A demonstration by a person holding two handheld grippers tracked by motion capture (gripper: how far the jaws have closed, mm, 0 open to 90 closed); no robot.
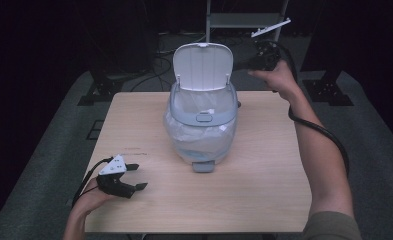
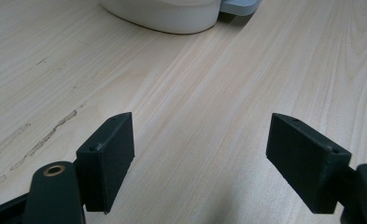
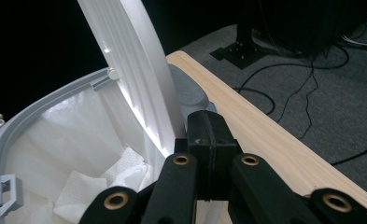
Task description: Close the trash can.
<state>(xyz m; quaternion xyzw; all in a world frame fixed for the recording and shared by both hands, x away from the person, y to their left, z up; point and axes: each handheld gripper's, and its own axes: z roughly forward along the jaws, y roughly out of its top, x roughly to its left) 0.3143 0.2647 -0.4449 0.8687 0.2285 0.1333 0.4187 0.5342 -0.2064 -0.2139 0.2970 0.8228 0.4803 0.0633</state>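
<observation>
A small grey-white pedal bin point(image 1: 202, 117) stands mid-table with its lid point(image 1: 203, 66) raised upright and a thin plastic liner point(image 3: 69, 140) inside. Crumpled white tissue point(image 3: 111, 179) lies in the liner. The foot pedal point(image 1: 203, 166) points toward the near edge. My right gripper point(image 1: 258, 61) hovers behind the bin at the far right, its jaws shut on nothing point(image 3: 208, 123), close beside the lid point(image 3: 130, 60). My left gripper point(image 1: 139, 176) rests low at the table's near left, open and empty point(image 2: 200, 158), facing the bin's base point(image 2: 162, 14) and pedal point(image 2: 239, 5).
The wooden table point(image 1: 264, 165) has bare surface on both sides of the bin. Its far edge point(image 3: 246, 126) runs just beyond the right gripper. Behind lie grey carpet with black cables point(image 3: 307, 88), dark stand bases point(image 1: 329, 90) and a metal shelf frame point(image 1: 244, 20).
</observation>
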